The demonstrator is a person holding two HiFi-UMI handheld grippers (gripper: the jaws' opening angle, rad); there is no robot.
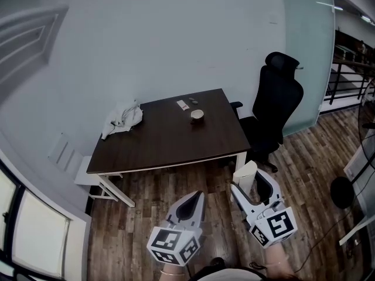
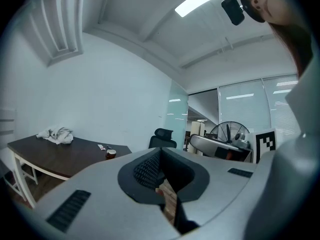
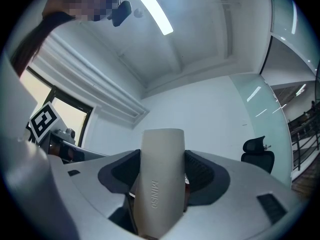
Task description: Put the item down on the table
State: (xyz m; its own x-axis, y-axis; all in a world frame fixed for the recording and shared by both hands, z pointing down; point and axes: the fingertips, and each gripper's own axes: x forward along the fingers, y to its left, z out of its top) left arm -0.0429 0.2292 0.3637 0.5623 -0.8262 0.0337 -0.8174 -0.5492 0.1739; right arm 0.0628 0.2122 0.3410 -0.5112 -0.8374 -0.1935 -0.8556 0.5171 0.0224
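A cream oblong item (image 1: 245,175) with printed lettering stands upright between the jaws of my right gripper (image 1: 249,179), which is shut on it. In the right gripper view the cream item (image 3: 159,184) fills the gap of the right gripper (image 3: 160,170). My left gripper (image 1: 195,196) is shut with nothing in it; its jaws meet in a point, as the left gripper view (image 2: 163,173) also shows. Both grippers hang over the wooden floor, short of the dark brown table (image 1: 170,142).
On the table lie a crumpled white cloth (image 1: 123,119), a small cup (image 1: 197,115) and a small packet (image 1: 183,105). A black office chair (image 1: 275,113) stands at the table's right end. A white box (image 1: 88,178) sits under its left end. A fan (image 1: 343,192) stands far right.
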